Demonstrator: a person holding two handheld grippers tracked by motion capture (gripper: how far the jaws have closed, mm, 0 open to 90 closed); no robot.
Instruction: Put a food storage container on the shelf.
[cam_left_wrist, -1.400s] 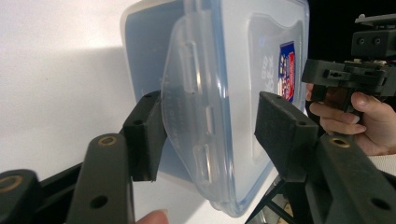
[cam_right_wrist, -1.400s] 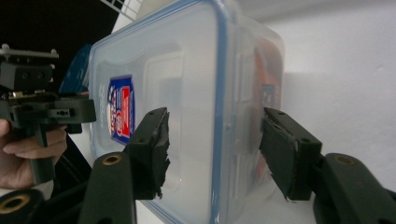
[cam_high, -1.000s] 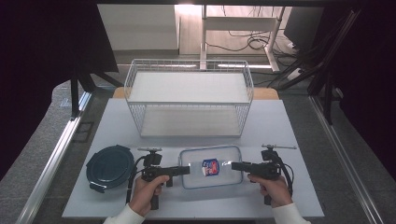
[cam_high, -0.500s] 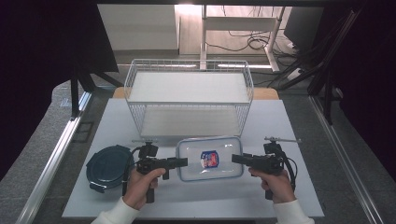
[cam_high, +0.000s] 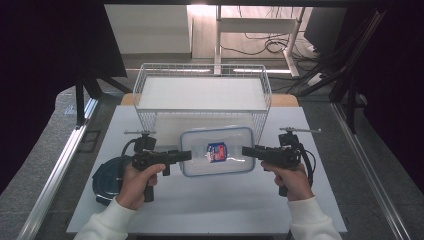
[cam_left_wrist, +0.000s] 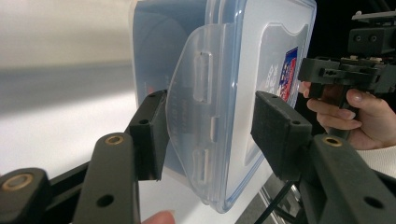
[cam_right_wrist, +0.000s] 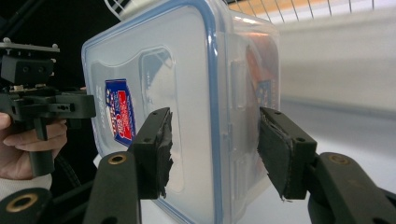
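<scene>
A clear plastic container (cam_high: 217, 151) with a blue-sealed lid and a red and blue label hangs above the white table, just in front of the wire basket. My left gripper (cam_high: 185, 155) is shut on its left end, and its jaws straddle the latch flap of the container (cam_left_wrist: 224, 70). My right gripper (cam_high: 248, 150) is shut on the right end, one jaw on the lid and one on the underside of the container (cam_right_wrist: 187, 70). Each gripper view shows the other hand beyond the box: the right gripper (cam_left_wrist: 345, 74) and the left gripper (cam_right_wrist: 46, 105).
A white wire basket (cam_high: 150, 120) with a white floor stands at the back of the table (cam_high: 210, 210). A dark round lidded dish (cam_high: 107, 175) lies at the left, partly behind my left hand. Metal rails run along both sides of the table.
Both grippers have carried the container up off the table and away from the person, toward the basket's front wall.
</scene>
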